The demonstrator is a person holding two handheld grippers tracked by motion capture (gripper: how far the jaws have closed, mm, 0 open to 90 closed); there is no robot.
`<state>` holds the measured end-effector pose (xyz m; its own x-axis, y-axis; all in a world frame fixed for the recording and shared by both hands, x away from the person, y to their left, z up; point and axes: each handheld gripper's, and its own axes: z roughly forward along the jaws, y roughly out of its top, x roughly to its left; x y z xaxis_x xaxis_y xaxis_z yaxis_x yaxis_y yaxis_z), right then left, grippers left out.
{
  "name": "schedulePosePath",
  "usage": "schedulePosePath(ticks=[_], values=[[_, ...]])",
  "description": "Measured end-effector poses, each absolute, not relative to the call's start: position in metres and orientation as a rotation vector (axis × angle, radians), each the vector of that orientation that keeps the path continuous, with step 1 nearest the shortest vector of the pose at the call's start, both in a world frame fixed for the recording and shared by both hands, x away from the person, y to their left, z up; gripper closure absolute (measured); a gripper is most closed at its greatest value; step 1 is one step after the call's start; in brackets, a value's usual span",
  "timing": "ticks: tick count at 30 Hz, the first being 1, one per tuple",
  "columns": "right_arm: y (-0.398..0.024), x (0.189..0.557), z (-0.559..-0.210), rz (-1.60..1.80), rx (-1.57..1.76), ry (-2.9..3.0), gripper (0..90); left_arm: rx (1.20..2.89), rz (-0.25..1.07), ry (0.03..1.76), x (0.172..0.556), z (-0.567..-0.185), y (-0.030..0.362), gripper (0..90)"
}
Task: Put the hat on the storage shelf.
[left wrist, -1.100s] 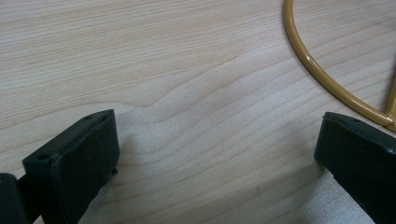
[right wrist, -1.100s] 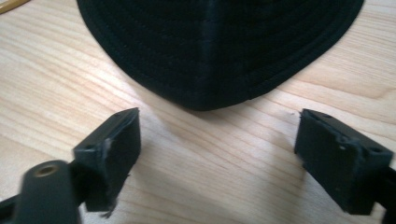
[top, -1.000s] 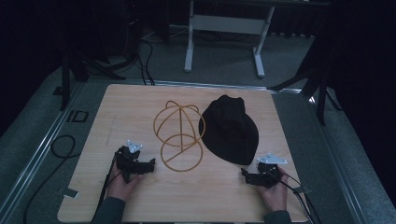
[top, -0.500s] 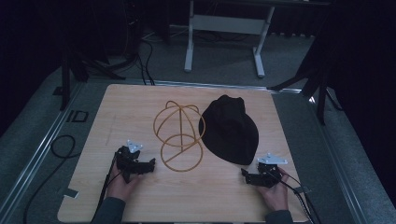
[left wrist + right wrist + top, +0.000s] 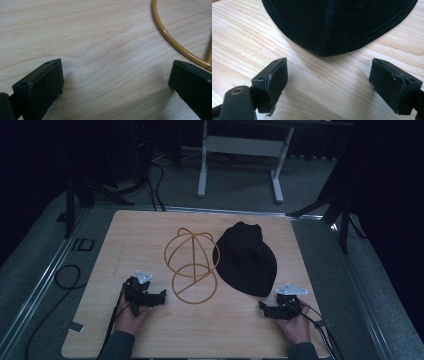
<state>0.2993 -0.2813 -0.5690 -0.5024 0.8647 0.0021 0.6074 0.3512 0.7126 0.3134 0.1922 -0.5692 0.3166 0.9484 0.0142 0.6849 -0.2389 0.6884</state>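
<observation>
The left tool (image 5: 161,295) rests low on the bench (image 5: 135,235) with its jaws spread wide and nothing between them; in the left gripper view bare wood grain lies in the gap, and the base ring of the wire cap stand (image 5: 175,42) curves past just beside the right-hand jaw, near it but, as far as that close view lets me judge, not touching. The right tool (image 5: 262,307) sits likewise on the bench at the near right, jaws well apart and empty; its own view looks straight at the rounded near edge of the black cap (image 5: 337,25), which lies flat just ahead of the gap.

Going outward in the high view, the wire cap stand (image 5: 191,265) stands upright in the middle of the bench, its domed cage above a flat ring, and the black cap (image 5: 246,257) lies just to its right, its left edge close against the wire frame. Each tool faces the thing nearest it, which suggests a split of work: the left placed to steady the stand by its ring, the right placed to pinch the cap's edge and lift it over the dome; neither grasp is yet made.
</observation>
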Motion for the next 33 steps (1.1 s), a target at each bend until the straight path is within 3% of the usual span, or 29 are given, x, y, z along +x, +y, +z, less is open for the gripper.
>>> schedulePosePath(ticks=[9, 13, 28, 33], values=[[-0.282, 0.306, -0.561, 0.866, 1.282, 2.353, 17.7, 2.007, 0.590, 1.438, 0.313, -0.569, 0.192, 0.3], [-0.281, 0.311, -0.553, 0.869, 1.267, 2.450, 30.9, 2.002, 0.590, 1.439, 0.313, -0.569, 0.192, 0.2], [-0.266, 0.316, -0.519, 0.791, 1.184, 2.461, 25.1, 2.002, 0.590, 1.441, 0.313, -0.569, 0.192, 0.3], [-0.264, 0.320, -0.506, 0.837, 1.168, 2.469, 35.0, 2.004, 0.589, 1.442, 0.313, -0.569, 0.192, 0.3]])
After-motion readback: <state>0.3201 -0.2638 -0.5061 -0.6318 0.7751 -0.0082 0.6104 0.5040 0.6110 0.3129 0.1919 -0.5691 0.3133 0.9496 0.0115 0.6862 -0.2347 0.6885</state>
